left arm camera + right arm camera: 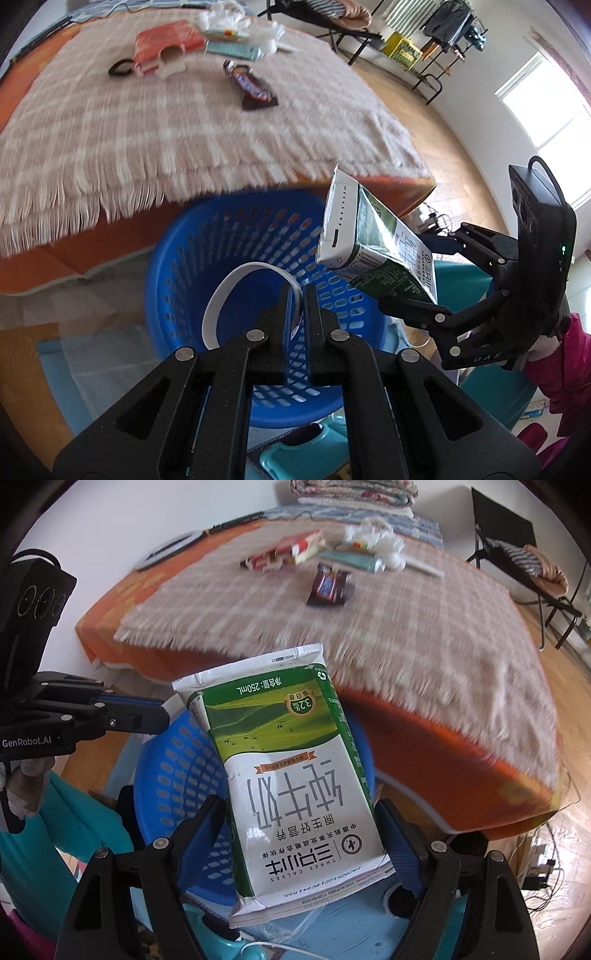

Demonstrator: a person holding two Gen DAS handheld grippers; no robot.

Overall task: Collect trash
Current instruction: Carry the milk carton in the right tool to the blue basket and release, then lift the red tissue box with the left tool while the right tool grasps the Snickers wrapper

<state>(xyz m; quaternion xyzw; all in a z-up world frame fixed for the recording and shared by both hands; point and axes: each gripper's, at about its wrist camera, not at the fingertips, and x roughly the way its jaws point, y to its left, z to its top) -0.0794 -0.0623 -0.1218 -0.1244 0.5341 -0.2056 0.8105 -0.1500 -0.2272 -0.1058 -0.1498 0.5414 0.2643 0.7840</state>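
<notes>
My left gripper (pixel 295 291) is shut on a curled white strip (pixel 236 280), which hangs over the blue perforated basket (pixel 221 236). In the left wrist view my right gripper (pixel 410 273) comes in from the right, with a green-and-white milk carton (pixel 373 243) in it above the basket's rim. In the right wrist view the carton (pixel 295 775) sits upside down between the blue pads (pixel 400 849) of my right gripper (pixel 301 805), which is shut on it over the basket (pixel 173 775). My left gripper (pixel 162 712) shows at the left, jaws together.
On the checked blanket (pixel 147 140) over the bed lie a dark candy wrapper (pixel 251 86), a red-orange box (pixel 166 46), a black ring (pixel 120 68), a teal tube (pixel 232 50) and crumpled white plastic (pixel 229 18). A teal stool (pixel 332 934) stands under the basket.
</notes>
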